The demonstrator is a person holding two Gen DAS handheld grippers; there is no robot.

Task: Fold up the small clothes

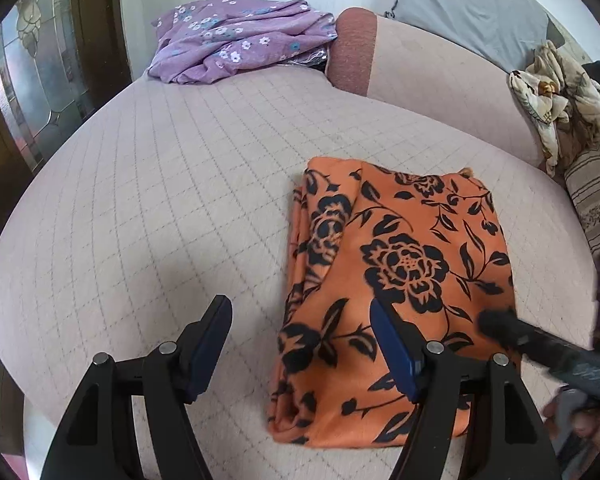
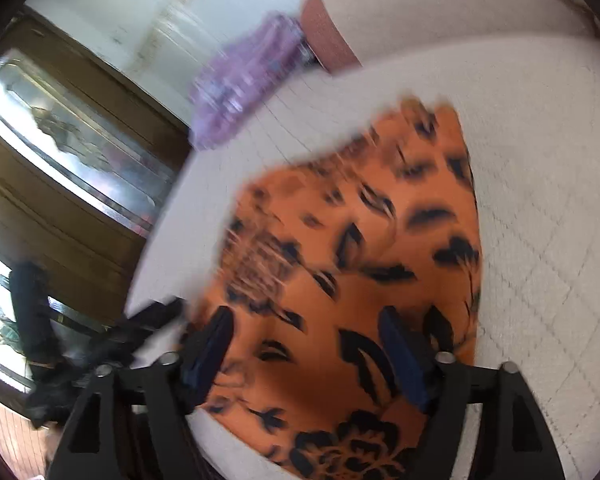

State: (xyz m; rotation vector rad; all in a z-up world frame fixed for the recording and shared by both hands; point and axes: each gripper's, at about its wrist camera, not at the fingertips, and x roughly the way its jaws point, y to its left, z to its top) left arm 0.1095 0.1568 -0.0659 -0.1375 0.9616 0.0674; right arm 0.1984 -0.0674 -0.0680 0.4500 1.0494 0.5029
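An orange cloth with black flowers (image 1: 400,264) lies folded into a rectangle on the pale quilted bed (image 1: 160,200). My left gripper (image 1: 298,304) hovers open over the cloth's near left edge, its right finger above the fabric and its left finger above the bare quilt. Nothing is pinched between its pads. A dark blurred finger of my right gripper (image 1: 500,328) reaches over the cloth's near right corner. In the blurred right wrist view, my right gripper (image 2: 306,312) stands open above the orange cloth (image 2: 340,240), and its pads grip nothing.
A purple flowered garment (image 1: 240,36) lies heaped at the far end of the bed beside a pink bolster (image 1: 352,52). A grey pillow (image 1: 460,0), a crumpled cream printed cloth (image 1: 556,96) and a striped cushion (image 1: 596,196) are at the right. A wooden door with glass (image 1: 32,80) stands past the bed's left edge.
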